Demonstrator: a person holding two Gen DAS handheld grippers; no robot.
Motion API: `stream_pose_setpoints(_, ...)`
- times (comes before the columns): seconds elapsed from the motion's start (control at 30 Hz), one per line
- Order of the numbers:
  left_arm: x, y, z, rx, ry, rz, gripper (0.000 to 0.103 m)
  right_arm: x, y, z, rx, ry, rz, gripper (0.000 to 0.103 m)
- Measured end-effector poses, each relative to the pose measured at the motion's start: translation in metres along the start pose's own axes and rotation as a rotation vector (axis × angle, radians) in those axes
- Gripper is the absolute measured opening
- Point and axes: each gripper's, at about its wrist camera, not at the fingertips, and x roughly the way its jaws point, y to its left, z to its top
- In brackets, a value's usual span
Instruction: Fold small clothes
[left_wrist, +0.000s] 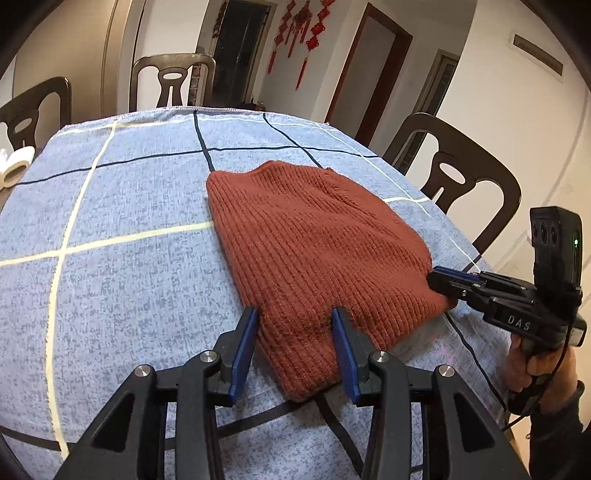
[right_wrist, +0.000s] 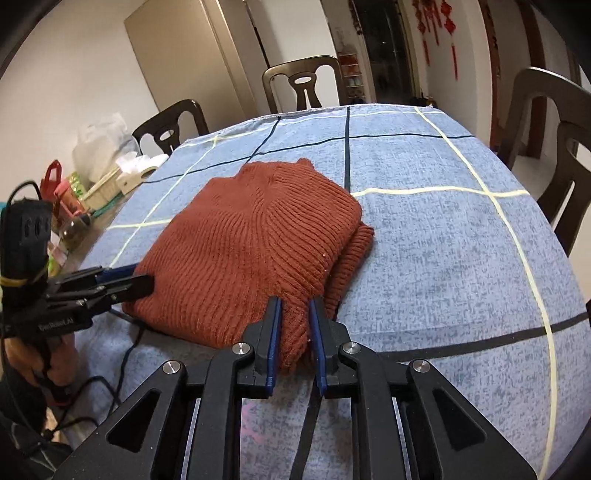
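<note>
A rust-red knitted sweater (left_wrist: 314, 229) lies folded on the blue checked tablecloth (left_wrist: 129, 206). My left gripper (left_wrist: 295, 328) stands open over its near left corner, with the knit lying flat between the fingers. In the right wrist view the sweater (right_wrist: 240, 240) shows a doubled right edge, and the left gripper (right_wrist: 142, 278) sits at its left side. My right gripper (right_wrist: 295, 314) is shut on a bunched fold at the near right corner. From the left wrist view the right gripper (left_wrist: 437, 282) bites the same corner.
Dark chairs (left_wrist: 461, 173) stand around the table, one at the far end (right_wrist: 303, 85). A roll of tape (left_wrist: 14, 166) lies at the left edge. Bags, a tissue box and bottles (right_wrist: 92, 177) crowd the left side. A person's hand (left_wrist: 535, 362) holds each grip, trailing cables.
</note>
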Motion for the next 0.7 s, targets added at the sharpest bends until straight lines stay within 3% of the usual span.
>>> stream_pose_setpoints(0.2, 0.008, 0.013, -0.004, -0.079, 0.035, -0.063, 0.051, -0.001, -0.006, -0.005, 0.037, -0.004, 0.023, 0.017)
stream_pose_setpoints(0.37, -0.002, -0.001, -0.005, -0.024, 0.009, 0.004, 0.051, -0.008, -0.001, -0.004, 0.035, -0.010, 0.003, 0.022)
stream_pose_setpoints(0.57, -0.027, 0.004, 0.000, -0.029, -0.052, 0.023, 0.050, -0.029, 0.011, 0.003, 0.003, -0.071, 0.005, 0.024)
stream_pose_setpoints(0.7, -0.026, 0.008, 0.009, -0.040, -0.068, 0.040, 0.050, -0.021, 0.014, 0.006, -0.007, -0.068, -0.005, 0.024)
